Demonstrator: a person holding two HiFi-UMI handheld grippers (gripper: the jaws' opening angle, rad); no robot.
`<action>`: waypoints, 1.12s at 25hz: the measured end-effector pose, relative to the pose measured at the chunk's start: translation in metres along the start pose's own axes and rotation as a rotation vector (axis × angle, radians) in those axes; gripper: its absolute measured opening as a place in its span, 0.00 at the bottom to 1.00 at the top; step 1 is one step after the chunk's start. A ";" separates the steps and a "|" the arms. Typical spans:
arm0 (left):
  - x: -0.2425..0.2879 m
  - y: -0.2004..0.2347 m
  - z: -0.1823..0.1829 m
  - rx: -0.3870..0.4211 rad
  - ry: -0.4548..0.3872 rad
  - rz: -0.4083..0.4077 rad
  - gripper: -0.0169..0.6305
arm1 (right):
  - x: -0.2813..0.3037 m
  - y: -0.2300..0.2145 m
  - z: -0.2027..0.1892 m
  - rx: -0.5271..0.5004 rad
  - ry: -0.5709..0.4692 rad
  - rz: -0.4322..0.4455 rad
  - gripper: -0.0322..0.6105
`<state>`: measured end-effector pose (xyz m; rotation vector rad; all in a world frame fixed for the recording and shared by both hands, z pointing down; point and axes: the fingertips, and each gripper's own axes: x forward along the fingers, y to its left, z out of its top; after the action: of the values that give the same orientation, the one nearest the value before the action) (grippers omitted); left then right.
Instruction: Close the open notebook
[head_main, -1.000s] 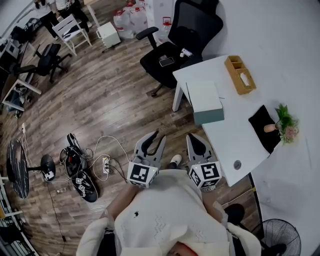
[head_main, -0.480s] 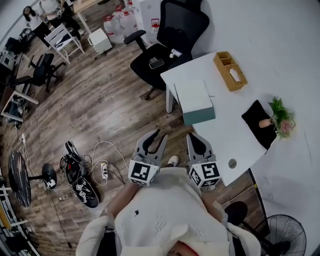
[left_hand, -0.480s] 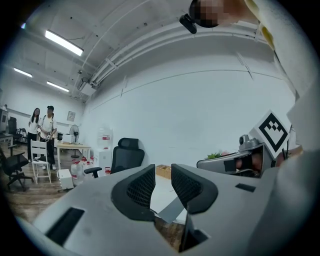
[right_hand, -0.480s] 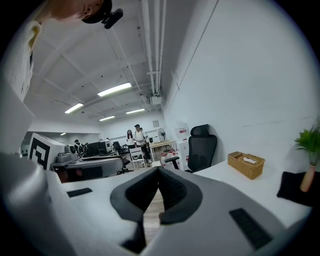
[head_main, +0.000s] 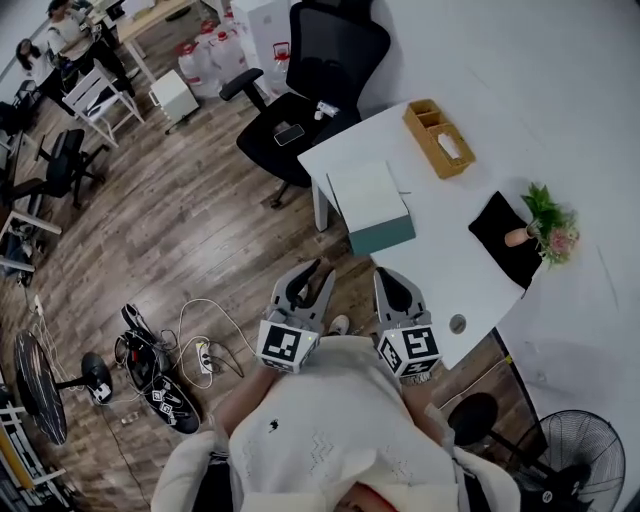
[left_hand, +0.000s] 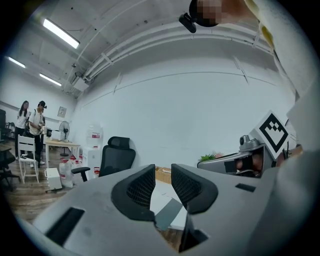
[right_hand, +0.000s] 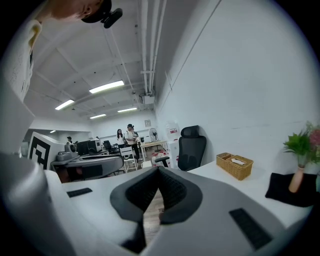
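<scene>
- The white surface (head_main: 440, 235) stands against a white wall (head_main: 520, 60); its near edge runs slantwise toward the person.
- The notebook (head_main: 368, 200) lies on the surface near the corner by the chair (head_main: 310, 90), its white top up and a teal side facing the person. Whether it lies open I cannot tell.
- Farther along are a basket (head_main: 432, 138) by the wall, and a black cloth (head_main: 505, 250) with a small plant (head_main: 545, 220) at its edge. All are well apart from the notebook.
- A phone (head_main: 290, 133) lies on the chair seat.
- The left gripper (head_main: 312, 275) hangs over the wooden floor (head_main: 200, 230), short of the surface, fingers released with nothing between them.
- The right gripper (head_main: 390, 280) is just beside the near edge, fingers clenched together on nothing.
- Bare surface lies between the notebook and the cloth.
- Cables (head_main: 205, 350) sprawl on the floor to the person's left, and a fan (head_main: 560, 470) stands to the right.
</scene>
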<state>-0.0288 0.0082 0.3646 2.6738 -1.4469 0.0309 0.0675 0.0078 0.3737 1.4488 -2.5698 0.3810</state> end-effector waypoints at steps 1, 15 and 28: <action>0.004 0.001 0.000 0.000 -0.001 -0.013 0.18 | 0.002 -0.003 0.000 0.003 0.000 -0.014 0.05; 0.079 0.035 0.000 -0.014 0.038 -0.259 0.18 | 0.038 -0.039 0.017 0.059 0.003 -0.264 0.05; 0.129 0.051 -0.018 -0.005 0.107 -0.465 0.18 | 0.064 -0.053 0.018 0.107 0.009 -0.437 0.05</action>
<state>-0.0002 -0.1250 0.3954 2.8798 -0.7685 0.1304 0.0796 -0.0756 0.3811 1.9760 -2.1656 0.4588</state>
